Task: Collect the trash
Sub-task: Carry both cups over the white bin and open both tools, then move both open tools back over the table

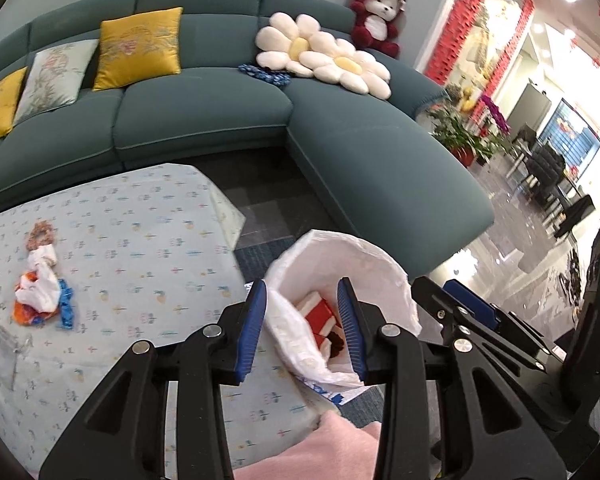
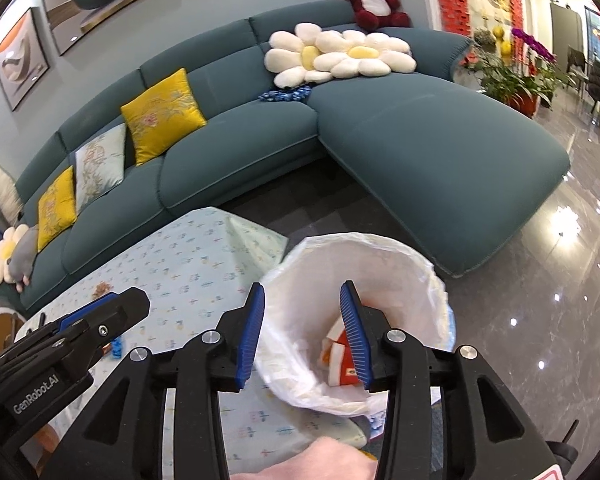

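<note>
In my left wrist view the left gripper [image 1: 306, 330] hangs over the bin [image 1: 384, 264] at lower centre, its jaws parted with nothing pinched between them. Through the gap I see a red-and-white packet [image 1: 320, 316] lying inside the white liner. The right gripper [image 2: 304, 334] shows the same in its own view: jaws apart, empty, poised above the bin [image 2: 380, 256], with an orange-and-white packet [image 2: 342, 364] down in the liner. Each gripper shows in the other's view, the right one at lower right of the left view, the left one at lower left of the right view.

More trash [image 1: 42, 298] sits at the left of the left view: a heap of white, orange and blue wrappers on the bench [image 1: 140, 240], well apart from both grippers. The bench wears a pale blue cloth with small prints, and the bin stands just beside its near corner.

Behind the bench a teal sofa [image 1: 204, 108] curves across the upper frame, carrying yellow cushions [image 1: 140, 46], two flower pillows [image 1: 324, 56] and a red plush bear [image 1: 378, 18] on its back. The glossy grey floor [image 2: 560, 280] runs off at right toward potted plants [image 2: 512, 76]. Framed pictures [image 2: 20, 56] hang at the upper left of the right view. A pink sleeve [image 1: 320, 448] fills the bottom edge below the left gripper.
</note>
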Demonstrator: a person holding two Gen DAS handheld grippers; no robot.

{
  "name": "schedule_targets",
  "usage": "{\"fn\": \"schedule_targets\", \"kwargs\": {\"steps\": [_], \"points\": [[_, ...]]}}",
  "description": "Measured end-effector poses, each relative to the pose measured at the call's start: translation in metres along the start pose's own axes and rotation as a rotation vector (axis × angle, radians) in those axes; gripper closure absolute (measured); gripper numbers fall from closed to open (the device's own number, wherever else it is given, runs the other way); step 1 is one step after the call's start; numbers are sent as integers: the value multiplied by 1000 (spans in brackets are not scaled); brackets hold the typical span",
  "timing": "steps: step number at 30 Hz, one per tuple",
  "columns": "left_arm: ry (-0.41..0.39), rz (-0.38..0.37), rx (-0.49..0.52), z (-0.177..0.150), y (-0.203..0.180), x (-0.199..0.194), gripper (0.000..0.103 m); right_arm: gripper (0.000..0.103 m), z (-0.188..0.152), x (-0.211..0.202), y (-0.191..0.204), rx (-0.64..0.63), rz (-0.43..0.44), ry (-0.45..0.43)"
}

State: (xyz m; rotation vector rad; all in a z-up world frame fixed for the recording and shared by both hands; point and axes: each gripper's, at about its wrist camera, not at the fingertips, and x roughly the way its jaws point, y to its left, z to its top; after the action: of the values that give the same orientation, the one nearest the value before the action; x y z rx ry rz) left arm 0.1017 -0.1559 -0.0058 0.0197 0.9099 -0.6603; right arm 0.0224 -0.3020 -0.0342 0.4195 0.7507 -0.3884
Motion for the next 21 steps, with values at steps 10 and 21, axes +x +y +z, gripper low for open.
{"fn": "schedule_targets", "kwargs": {"steps": [10, 21], "points": [[-46, 75, -91, -8, 67, -41, 54, 56, -9, -8, 74, -103, 62, 9], [-59, 162, -212, -31, 158, -71, 48, 55, -35, -1, 158, -210, 133, 60]]}}
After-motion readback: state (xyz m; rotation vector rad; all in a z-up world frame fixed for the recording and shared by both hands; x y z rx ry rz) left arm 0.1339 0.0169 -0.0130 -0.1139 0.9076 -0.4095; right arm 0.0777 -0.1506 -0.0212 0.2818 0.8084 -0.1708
